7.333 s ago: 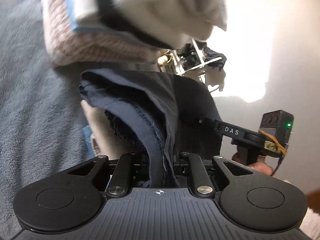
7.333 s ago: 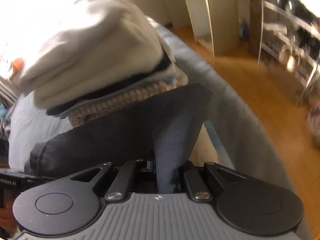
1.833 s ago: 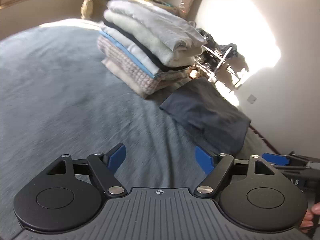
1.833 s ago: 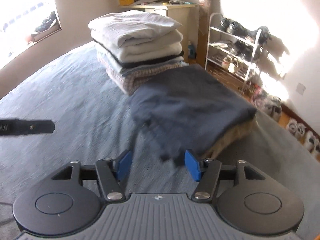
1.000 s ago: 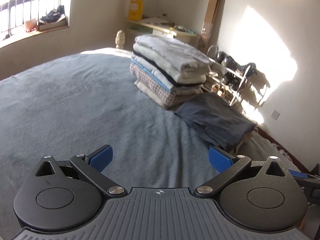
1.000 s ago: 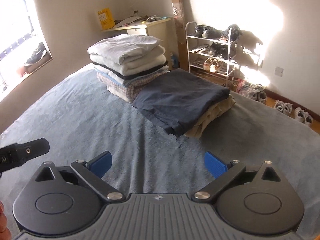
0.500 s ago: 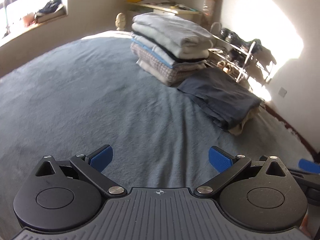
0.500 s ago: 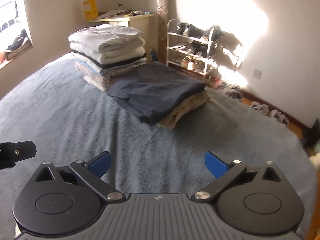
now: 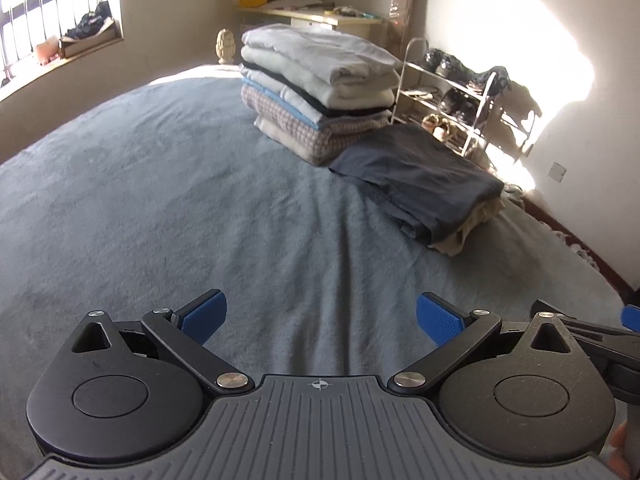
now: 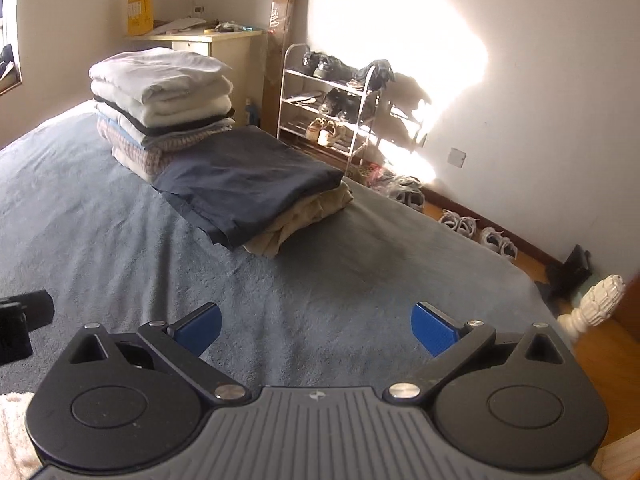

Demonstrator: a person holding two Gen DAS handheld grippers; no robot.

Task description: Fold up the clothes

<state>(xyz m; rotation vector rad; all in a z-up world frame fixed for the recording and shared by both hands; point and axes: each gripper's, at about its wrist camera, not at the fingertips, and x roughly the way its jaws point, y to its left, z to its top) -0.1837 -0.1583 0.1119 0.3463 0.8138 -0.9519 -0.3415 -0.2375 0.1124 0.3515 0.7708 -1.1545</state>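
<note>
Where the folded navy garment [image 10: 248, 182] overlaps the beige one [image 10: 304, 216] beneath, only a rumpled tan edge shows — the rest is hidden. Both lie on the plush grey-blue bedspread [image 9: 160, 208], just beside a tall stack of folded clothes [image 9: 320, 88]. Left gripper [image 9: 320, 318] and right gripper [image 10: 316, 328] hover empty, jaws spread wide — blue ribbed pads [image 9: 438, 322] apart.

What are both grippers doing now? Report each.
Left gripper: open, holding nothing.
Right gripper: open, holding nothing.
</note>
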